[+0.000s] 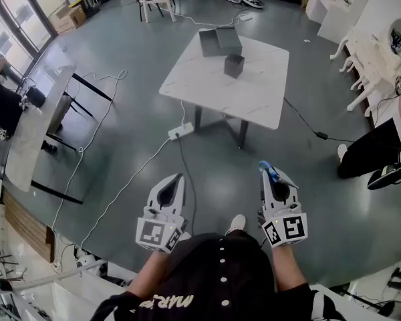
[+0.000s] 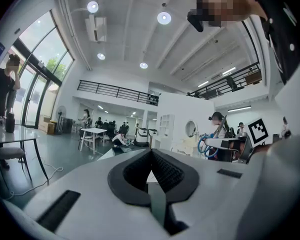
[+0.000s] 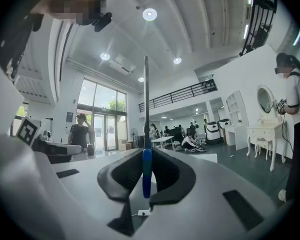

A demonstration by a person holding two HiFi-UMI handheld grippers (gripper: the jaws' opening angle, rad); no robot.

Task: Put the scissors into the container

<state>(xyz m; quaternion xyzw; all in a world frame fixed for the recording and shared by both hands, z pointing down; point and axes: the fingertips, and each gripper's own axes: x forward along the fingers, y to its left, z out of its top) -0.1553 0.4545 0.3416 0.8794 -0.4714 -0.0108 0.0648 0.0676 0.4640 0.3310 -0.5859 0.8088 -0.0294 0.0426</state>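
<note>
The scissors (image 3: 146, 109) stand upright between the pads of my right gripper (image 3: 147, 171), blade up and blue grip (image 1: 267, 171) showing at the jaw tips. My right gripper (image 1: 270, 174) is shut on them, held close to the person's body, well short of the table. My left gripper (image 1: 174, 179) hangs beside it, its jaws together with nothing in them (image 2: 151, 173). On the white table (image 1: 254, 99) ahead sit a small dark container (image 1: 234, 65) and a larger grey open box (image 1: 220, 41). In the left gripper view the scissors' blue handle loops (image 2: 209, 147) show at the right.
A power strip (image 1: 180, 132) and cables lie on the grey floor in front of the table. A long white table (image 1: 33, 129) stands at the left. A person's legs (image 1: 371, 152) are at the right, near white furniture (image 1: 371, 59). Other people sit further back.
</note>
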